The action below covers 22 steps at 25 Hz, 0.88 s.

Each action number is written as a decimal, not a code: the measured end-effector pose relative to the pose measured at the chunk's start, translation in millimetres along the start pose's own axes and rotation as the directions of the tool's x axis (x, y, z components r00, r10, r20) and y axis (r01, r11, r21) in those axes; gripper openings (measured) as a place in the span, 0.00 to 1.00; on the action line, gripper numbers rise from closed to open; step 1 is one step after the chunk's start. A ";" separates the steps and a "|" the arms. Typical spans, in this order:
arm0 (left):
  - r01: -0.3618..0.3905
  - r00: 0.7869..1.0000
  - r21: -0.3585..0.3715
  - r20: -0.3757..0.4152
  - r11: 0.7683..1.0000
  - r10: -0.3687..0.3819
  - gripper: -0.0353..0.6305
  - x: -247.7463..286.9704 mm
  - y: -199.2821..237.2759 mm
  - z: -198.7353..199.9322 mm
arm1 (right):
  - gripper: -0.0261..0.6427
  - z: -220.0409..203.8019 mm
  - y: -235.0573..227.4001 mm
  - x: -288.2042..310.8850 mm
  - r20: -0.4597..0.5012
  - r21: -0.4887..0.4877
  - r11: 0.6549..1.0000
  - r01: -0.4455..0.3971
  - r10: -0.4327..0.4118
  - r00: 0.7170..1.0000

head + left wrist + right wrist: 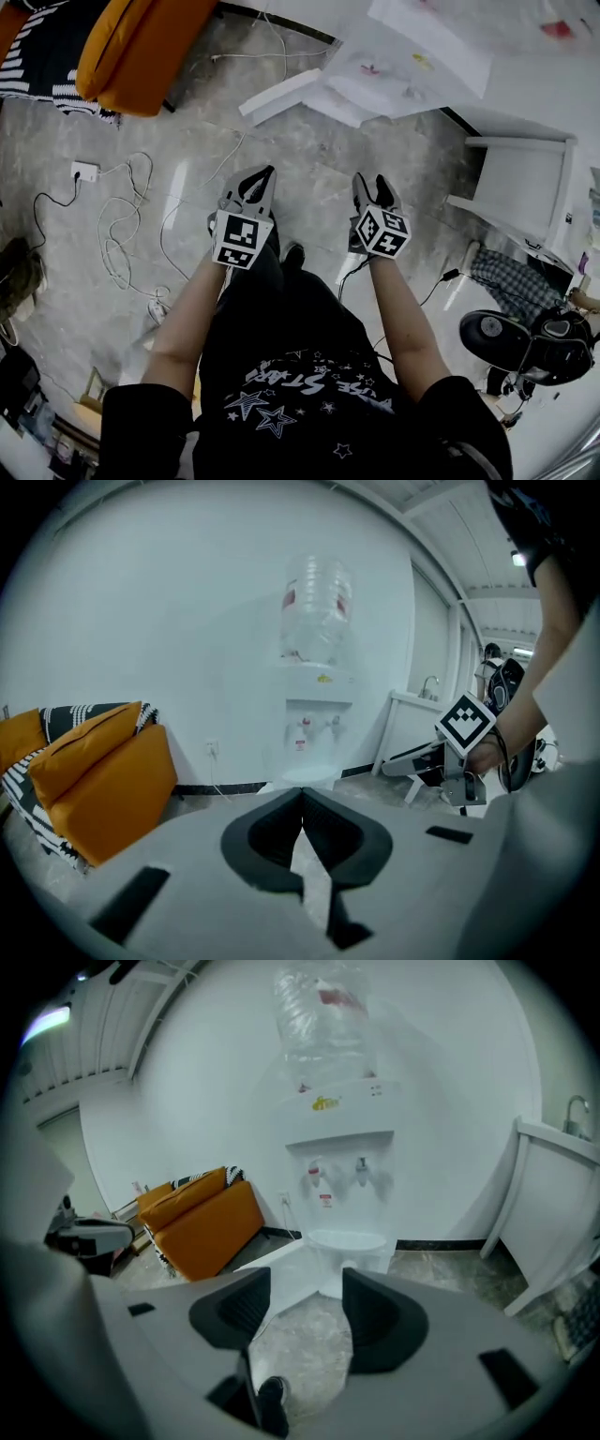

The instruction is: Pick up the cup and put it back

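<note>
At the upper left of the head view lies an orange sofa (141, 47) with a striped cloth (37, 61) beside it; below them a white plug (84, 171) and loose cables (122, 230) trail over the grey floor (309, 141). Left of centre, the left gripper (267, 174) points up the frame, held on a bare forearm; in the left gripper view its two fingers (272, 832) meet at the tips, closed on nothing. Just right of centre, level with it and a little apart, the right gripper (372, 183) points the same way; in the right gripper view its fingers (375, 1321) stand apart, open, with only floor and the toe of a shoe (272, 1396) showing in the gap. Both gripper views look towards a white water dispenser (342, 1166) against the wall, well beyond the fingertips; a pale round shape (347, 1239) sits low on its front, too blurred to tell what it is. The cup cannot be made out in any view, so its place relative to either pair of fingers cannot be told; neither gripper touches it. At the right of the head view stands a white stand (525, 183); below it lie a checked cloth (511, 281) and a black headset (525, 342).
</note>
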<state>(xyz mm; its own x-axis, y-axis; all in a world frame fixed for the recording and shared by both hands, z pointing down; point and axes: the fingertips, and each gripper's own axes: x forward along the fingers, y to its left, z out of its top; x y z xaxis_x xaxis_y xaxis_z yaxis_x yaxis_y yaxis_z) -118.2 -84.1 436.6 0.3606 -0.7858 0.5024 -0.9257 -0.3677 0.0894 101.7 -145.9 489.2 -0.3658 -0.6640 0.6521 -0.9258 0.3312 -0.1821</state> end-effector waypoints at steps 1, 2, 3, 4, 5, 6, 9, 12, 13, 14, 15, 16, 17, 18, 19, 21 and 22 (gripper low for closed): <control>0.014 1.000 -0.011 -0.012 1.000 -0.014 0.07 9.4 4.6 -7.5 | 0.41 -0.5 2.2 14.4 -0.011 0.008 1.000 0.010 -0.010 1.000; 0.030 0.999 -0.021 -0.021 0.999 -0.031 0.07 18.0 8.5 -14.6 | 0.40 -1.6 4.1 28.6 -0.022 0.011 1.000 0.020 -0.020 1.000; 0.047 0.998 -0.030 -0.027 0.998 -0.048 0.07 25.8 12.2 -20.8 | 0.39 -3.1 5.3 42.2 -0.034 0.015 0.999 0.032 -0.032 0.999; 0.061 0.998 -0.036 -0.033 0.997 -0.062 0.07 33.0 16.0 -27.1 | 0.39 -4.7 5.8 55.2 -0.044 0.020 0.999 0.046 -0.045 0.998; 0.072 0.997 -0.043 -0.040 0.996 -0.073 0.07 39.5 20.2 -34.0 | 0.38 -6.4 5.9 67.8 -0.052 0.028 0.998 0.059 -0.058 0.997; 0.077 0.996 -0.053 -0.049 0.996 -0.079 0.07 45.1 25.0 -42.0 | 0.38 -8.6 5.9 80.2 -0.060 0.036 0.997 0.073 -0.071 0.996; 0.078 0.994 -0.081 -0.076 0.994 -0.084 0.07 63.5 40.8 -66.6 | 0.36 -15.1 1.4 116.2 -0.086 0.056 0.992 0.116 -0.111 0.990; 0.080 0.992 -0.076 -0.095 0.994 -0.087 0.07 89.4 54.0 -87.4 | 0.36 -19.4 -9.8 148.5 -0.101 0.077 0.986 0.148 -0.140 0.985; 0.074 0.991 -0.068 -0.102 0.995 -0.081 0.07 98.2 58.4 -95.4 | 0.36 -22.2 -13.0 159.7 -0.103 0.084 0.985 0.150 -0.141 0.985; 0.067 0.991 -0.061 -0.108 0.996 -0.074 0.07 107.3 62.4 -103.3 | 0.36 -26.1 -16.5 171.4 -0.106 0.088 0.985 0.149 -0.139 0.985; 0.061 0.991 -0.054 -0.112 0.997 -0.067 0.07 116.6 65.6 -110.6 | 0.36 -31.1 -20.8 183.5 -0.110 0.089 0.985 0.146 -0.136 0.985; 0.059 0.991 -0.048 -0.114 0.997 -0.064 0.07 125.6 67.3 -117.2 | 0.36 -37.2 -26.1 195.6 -0.115 0.086 0.986 0.143 -0.133 0.984; 0.060 0.991 -0.045 -0.114 0.997 -0.065 0.07 133.9 67.7 -123.2 | 0.36 -44.0 -31.9 207.7 -0.122 0.077 0.987 0.140 -0.130 0.984; 0.064 0.991 -0.046 -0.114 0.997 -0.069 0.07 141.2 67.2 -129.2 | 0.36 -51.4 -37.3 219.9 -0.131 0.064 0.989 0.136 -0.127 0.983; 0.068 0.991 -0.049 -0.114 0.996 -0.074 0.07 147.4 66.6 -135.9 | 0.36 -59.1 -42.1 232.4 -0.139 0.048 0.990 0.131 -0.123 0.983; 0.070 0.991 -0.054 -0.112 0.996 -0.075 0.07 159.1 67.2 -151.3 | 0.36 -75.6 -50.9 258.0 -0.153 0.018 0.993 0.120 -0.116 0.981; 0.061 0.991 -0.051 -0.112 0.997 -0.067 0.07 165.6 69.5 -159.4 | 0.36 -84.5 -55.6 270.7 -0.159 0.007 0.994 0.113 -0.111 0.981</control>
<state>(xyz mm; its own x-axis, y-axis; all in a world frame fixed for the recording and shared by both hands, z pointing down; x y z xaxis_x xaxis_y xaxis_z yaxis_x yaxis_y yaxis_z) -141.0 -160.5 663.1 0.4065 -0.6988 0.5885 -0.9064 -0.3895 0.1636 62.1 -287.5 738.0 -0.2413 -0.5818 0.7767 -0.9620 0.2489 -0.1124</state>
